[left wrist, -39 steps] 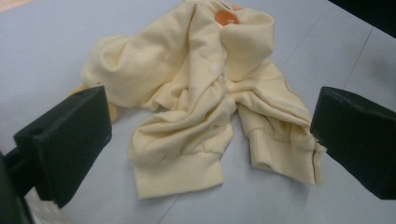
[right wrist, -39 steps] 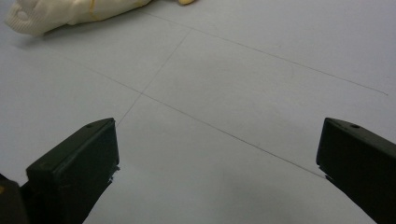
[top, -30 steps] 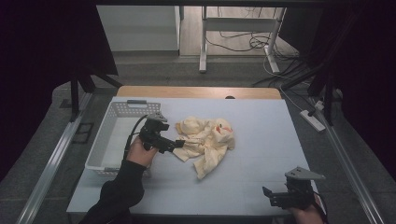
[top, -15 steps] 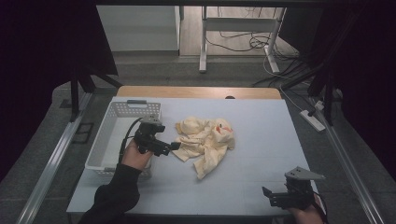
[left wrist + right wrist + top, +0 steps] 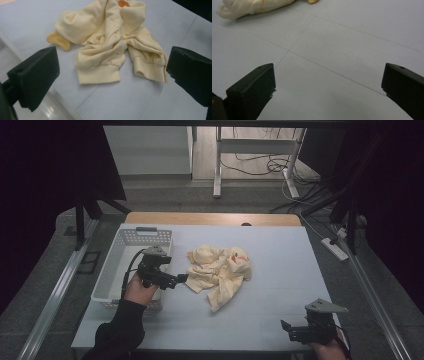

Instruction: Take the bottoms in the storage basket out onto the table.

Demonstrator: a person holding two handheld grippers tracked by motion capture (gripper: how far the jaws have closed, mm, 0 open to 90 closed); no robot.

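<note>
A crumpled pale yellow garment (image 5: 220, 272) lies near the middle of the tabletop (image 5: 280, 290), somewhat toward the left edge, with a patch of orange showing at its far side. In the left gripper view the garment (image 5: 112, 47) shows ribbed cuffs turned toward the camera and a small yellow tab poking out at its left. The left hand-held gripper (image 5: 181, 279) sits just beside the garment's left side, its tips close to the fabric but not closed on it; in its own view the left hand-held gripper (image 5: 112, 75) has its jaws spread wide, with the cuffs lying on the tabletop between and beyond them. The person's left hand (image 5: 140, 289) holds it above the near right corner of a white perforated basket (image 5: 117, 265), which stands along the left edge of the tabletop. The right hand-held gripper (image 5: 286, 327) rests low at the near right corner of the tabletop, well apart from the garment, its grey three-cornered plate on top. In the right gripper view the right hand-held gripper (image 5: 328, 85) also has its jaws wide apart over bare tabletop, with an edge of the garment (image 5: 249, 7) far off at the top left.
</note>
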